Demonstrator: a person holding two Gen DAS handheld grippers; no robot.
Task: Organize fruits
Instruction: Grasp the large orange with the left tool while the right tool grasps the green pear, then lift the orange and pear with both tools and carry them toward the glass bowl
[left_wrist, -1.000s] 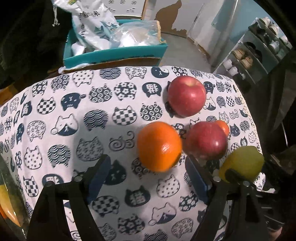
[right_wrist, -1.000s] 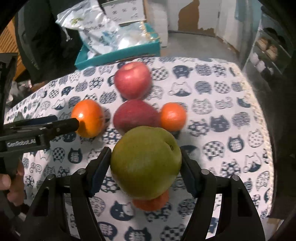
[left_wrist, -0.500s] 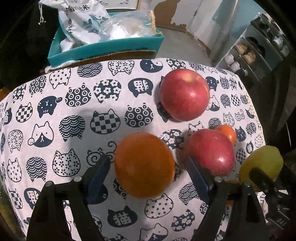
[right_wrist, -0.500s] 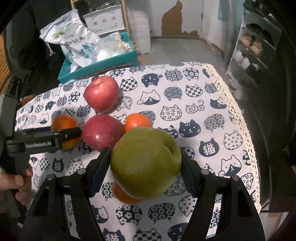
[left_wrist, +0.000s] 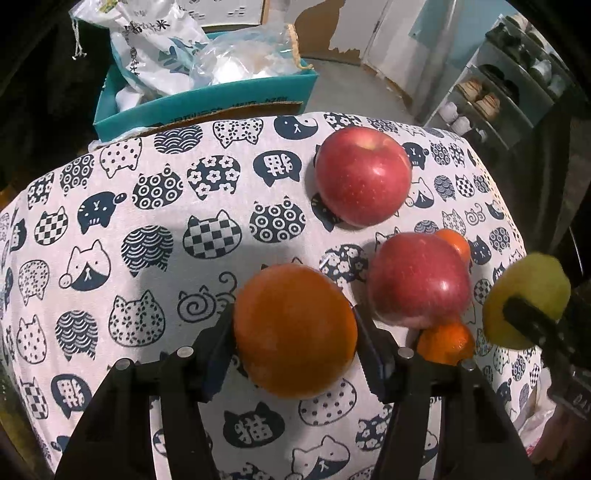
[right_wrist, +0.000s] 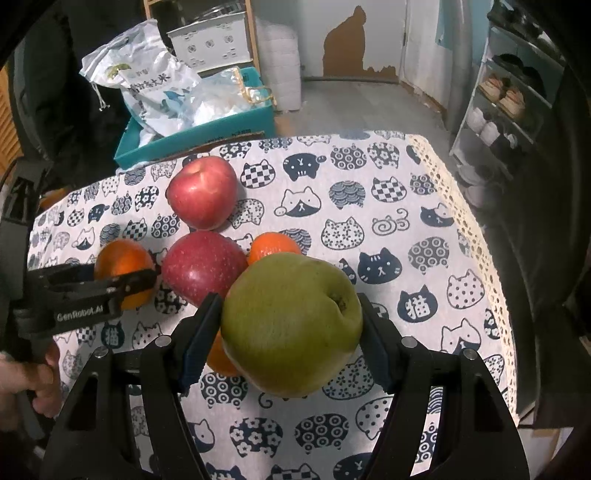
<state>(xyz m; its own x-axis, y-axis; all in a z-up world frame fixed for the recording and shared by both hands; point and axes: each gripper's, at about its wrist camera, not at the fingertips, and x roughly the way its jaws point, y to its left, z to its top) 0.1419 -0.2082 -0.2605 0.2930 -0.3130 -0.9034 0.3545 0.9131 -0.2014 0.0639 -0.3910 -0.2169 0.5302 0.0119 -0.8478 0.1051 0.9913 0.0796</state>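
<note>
My left gripper (left_wrist: 295, 332) is shut on a large orange (left_wrist: 294, 330) on the cat-print tablecloth (left_wrist: 147, 221); it also shows in the right wrist view (right_wrist: 123, 271). My right gripper (right_wrist: 291, 328) is shut on a green pear (right_wrist: 291, 328) held above the cloth; the pear shows at the right of the left wrist view (left_wrist: 526, 299). A red apple (left_wrist: 364, 175) lies at the back, a darker apple (left_wrist: 419, 278) in front of it. Small tangerines (left_wrist: 445, 341) (right_wrist: 273, 247) lie beside the dark apple; one is partly hidden under the pear.
A teal box (right_wrist: 195, 136) with plastic bags stands behind the table. A shoe rack (right_wrist: 506, 107) stands at the right. The lace table edge (right_wrist: 476, 251) runs along the right side. A hand (right_wrist: 40, 376) holds the left gripper.
My left gripper has moved forward around the large orange and closed on it. My right gripper has lifted and drawn back with the pear.
</note>
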